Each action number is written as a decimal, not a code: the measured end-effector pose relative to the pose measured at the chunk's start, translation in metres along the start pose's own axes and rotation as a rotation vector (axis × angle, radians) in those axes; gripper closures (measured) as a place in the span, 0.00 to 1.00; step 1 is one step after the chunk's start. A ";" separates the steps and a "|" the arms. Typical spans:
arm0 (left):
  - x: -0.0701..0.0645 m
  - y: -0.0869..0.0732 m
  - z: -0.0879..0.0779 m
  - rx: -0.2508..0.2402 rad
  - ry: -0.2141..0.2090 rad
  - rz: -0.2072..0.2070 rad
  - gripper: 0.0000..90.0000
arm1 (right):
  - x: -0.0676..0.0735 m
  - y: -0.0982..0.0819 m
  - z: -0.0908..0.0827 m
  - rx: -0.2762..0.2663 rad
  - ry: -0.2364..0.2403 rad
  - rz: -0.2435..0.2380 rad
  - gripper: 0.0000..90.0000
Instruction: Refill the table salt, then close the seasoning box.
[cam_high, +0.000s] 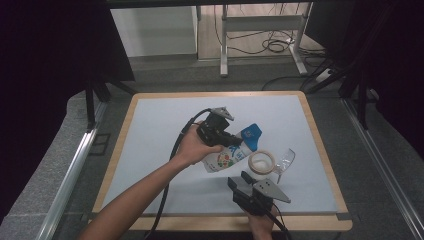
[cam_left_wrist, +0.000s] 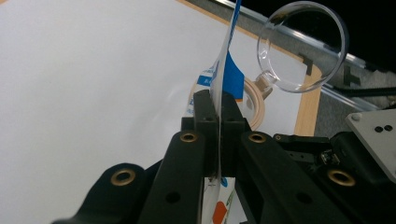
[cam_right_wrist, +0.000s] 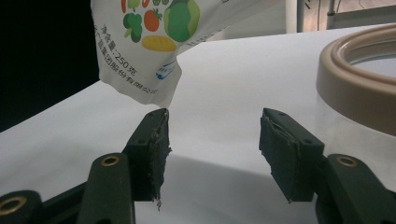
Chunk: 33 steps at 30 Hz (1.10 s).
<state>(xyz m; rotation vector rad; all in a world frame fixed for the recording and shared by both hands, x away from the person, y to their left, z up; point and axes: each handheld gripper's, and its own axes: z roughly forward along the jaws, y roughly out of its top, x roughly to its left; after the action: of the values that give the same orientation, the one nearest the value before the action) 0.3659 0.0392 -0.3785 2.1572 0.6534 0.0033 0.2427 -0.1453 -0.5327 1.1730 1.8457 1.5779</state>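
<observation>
While clamped, pouch in left gripper (lifted).

On my table: left gripper clamped on a printed pouch, tape roll beside it, clear glass, right gripper nearby.

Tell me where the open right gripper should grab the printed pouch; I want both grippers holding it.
Probably the pouch's free bottom corner, hanging just above the right gripper's jaw. Come from below and close across the flat film, since the left gripper already pinches the pouch's thin edge. Steer clear of the tape roll beside it.
</observation>
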 end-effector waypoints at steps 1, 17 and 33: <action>0.003 -0.002 -0.002 0.008 0.001 0.007 1.00 | 0.000 0.000 0.000 -0.001 0.000 -0.006 0.48; 0.031 -0.025 -0.032 -0.059 0.043 -0.056 1.00 | 0.001 0.000 0.002 0.010 0.012 -0.014 0.48; 0.066 -0.059 -0.061 -0.155 0.113 -0.144 1.00 | 0.001 0.000 0.002 0.009 0.008 -0.015 0.48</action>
<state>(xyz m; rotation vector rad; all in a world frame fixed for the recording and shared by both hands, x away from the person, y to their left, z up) 0.3822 0.1429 -0.3984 1.9676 0.8450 0.0965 0.2439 -0.1433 -0.5332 1.1557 1.8647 1.5699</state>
